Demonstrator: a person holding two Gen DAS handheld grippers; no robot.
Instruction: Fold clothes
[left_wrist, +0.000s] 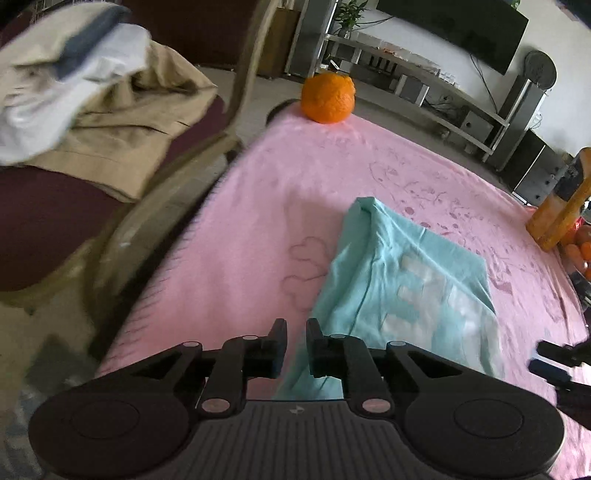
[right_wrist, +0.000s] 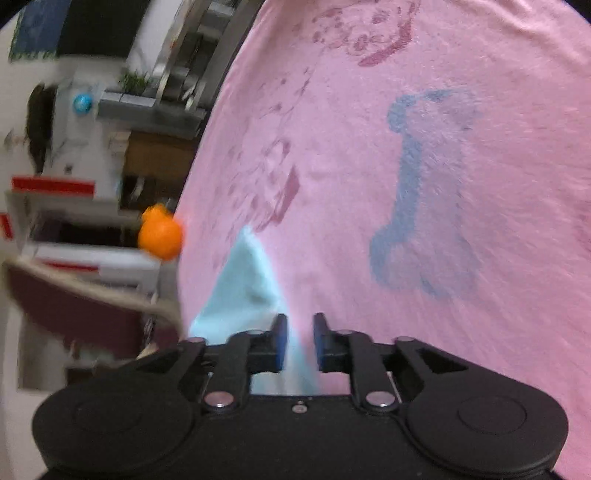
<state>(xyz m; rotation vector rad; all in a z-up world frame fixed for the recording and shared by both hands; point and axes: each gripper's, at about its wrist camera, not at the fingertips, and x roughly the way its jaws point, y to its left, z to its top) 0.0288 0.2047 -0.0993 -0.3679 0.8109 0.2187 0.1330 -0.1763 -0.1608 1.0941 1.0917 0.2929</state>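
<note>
A light teal shirt (left_wrist: 406, 280) with a white print lies partly folded on the pink cloth (left_wrist: 258, 221) that covers the table. My left gripper (left_wrist: 296, 325) hovers at the shirt's near left edge. Its jaws stand a narrow gap apart, with pink cloth and the teal hem showing through, and the pads do not press on fabric. My right gripper (left_wrist: 550, 356) shows at the right edge, just off the shirt's near right side. In the blurred, rolled right wrist view the right gripper (right_wrist: 300, 319) is narrowly open, and the shirt (right_wrist: 243, 288) runs away beyond its fingers.
An orange (left_wrist: 328, 96) sits at the table's far edge. A dark red chair (left_wrist: 55, 214) on the left carries a heap of beige and white clothes (left_wrist: 122, 122). Orange bottles and fruit (left_wrist: 557, 210) stand at the right edge. A TV stand (left_wrist: 406, 74) lines the far wall.
</note>
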